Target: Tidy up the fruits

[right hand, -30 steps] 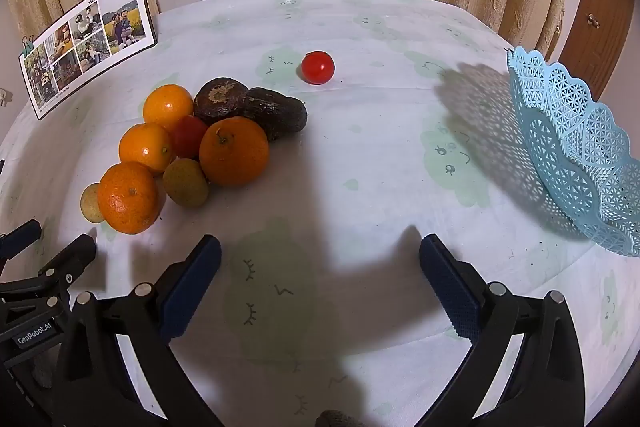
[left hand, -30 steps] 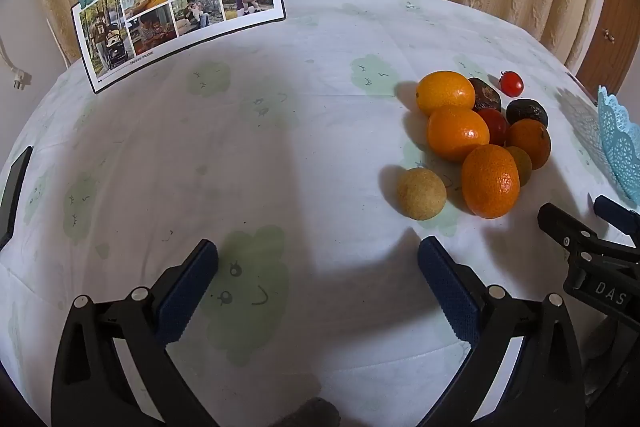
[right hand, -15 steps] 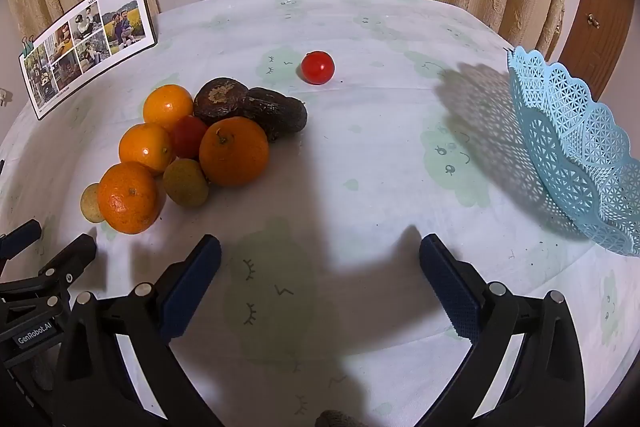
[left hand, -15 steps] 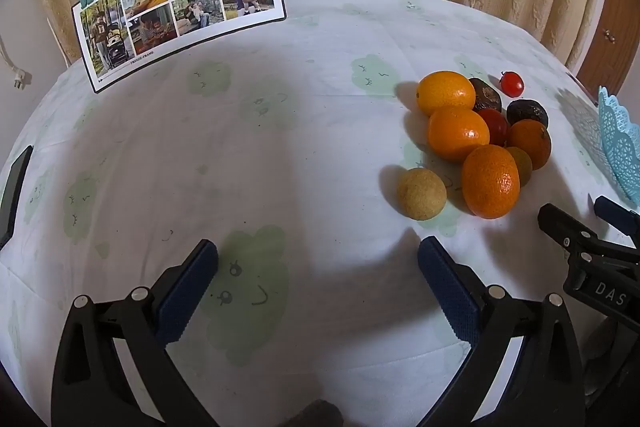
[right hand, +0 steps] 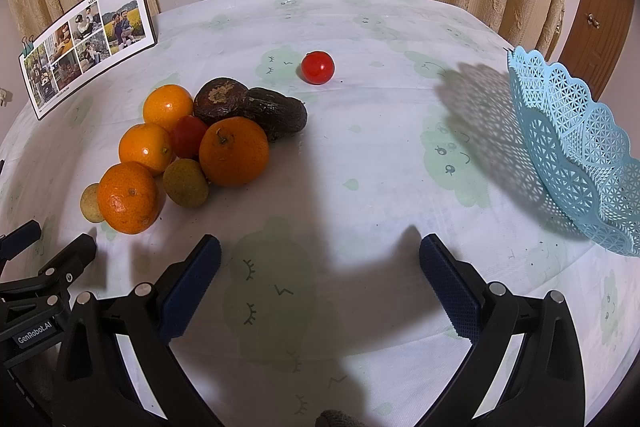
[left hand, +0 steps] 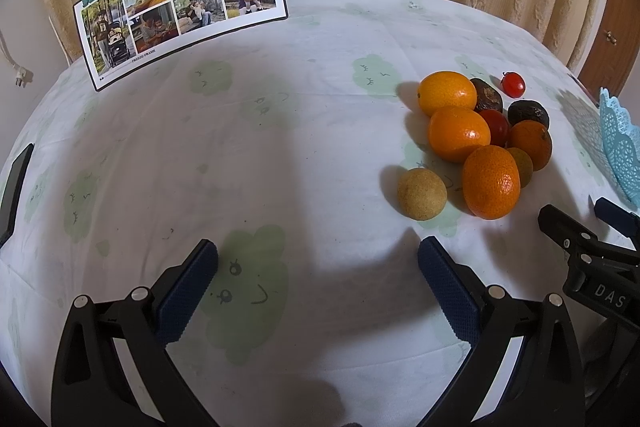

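Nothing moved; fruit pile (right hand: 192,151) beside basket (right hand: 576,155).

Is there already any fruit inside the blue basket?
No, the blue basket shows only its bare lattice wall, and the fruits, such as the lone tomato, lie on the tablecloth.

On my table (right hand: 360,167), the fruit pile (right hand: 192,147) lies left of centre, one tomato (right hand: 317,67) behind it, the basket (right hand: 576,155) at the right edge, a photo card (right hand: 86,41) at the back-left edge.
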`<state>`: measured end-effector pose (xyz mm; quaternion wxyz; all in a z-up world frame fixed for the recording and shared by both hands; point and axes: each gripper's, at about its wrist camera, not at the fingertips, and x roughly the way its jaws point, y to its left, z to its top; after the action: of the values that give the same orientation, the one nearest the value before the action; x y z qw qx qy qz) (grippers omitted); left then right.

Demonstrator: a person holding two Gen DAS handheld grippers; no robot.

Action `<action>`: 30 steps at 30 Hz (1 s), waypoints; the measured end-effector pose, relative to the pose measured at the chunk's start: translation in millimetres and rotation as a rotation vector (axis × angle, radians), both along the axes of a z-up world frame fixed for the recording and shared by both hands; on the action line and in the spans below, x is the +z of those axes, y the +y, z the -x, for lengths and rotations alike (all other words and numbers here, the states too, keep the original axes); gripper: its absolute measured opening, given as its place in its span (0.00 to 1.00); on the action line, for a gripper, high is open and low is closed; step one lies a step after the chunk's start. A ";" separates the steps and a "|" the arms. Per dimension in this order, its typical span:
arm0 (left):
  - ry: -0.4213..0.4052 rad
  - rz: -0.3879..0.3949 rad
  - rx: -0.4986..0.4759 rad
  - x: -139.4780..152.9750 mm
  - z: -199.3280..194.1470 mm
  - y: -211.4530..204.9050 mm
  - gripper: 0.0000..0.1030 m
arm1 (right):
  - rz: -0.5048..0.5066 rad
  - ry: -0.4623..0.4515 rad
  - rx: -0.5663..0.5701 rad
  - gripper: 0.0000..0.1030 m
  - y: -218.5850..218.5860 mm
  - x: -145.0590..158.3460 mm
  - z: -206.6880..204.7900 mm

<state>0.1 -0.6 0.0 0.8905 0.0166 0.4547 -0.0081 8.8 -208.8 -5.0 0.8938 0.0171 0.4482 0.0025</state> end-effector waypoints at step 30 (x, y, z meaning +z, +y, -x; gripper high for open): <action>0.001 0.004 -0.002 0.7 3.7 1.8 0.95 | 0.001 0.012 0.048 0.98 1.7 -0.5 1.9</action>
<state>-3.6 1.2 0.7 0.8902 0.0154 0.4552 -0.0099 6.9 -207.1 -5.6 0.8908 0.0061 0.4537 0.0235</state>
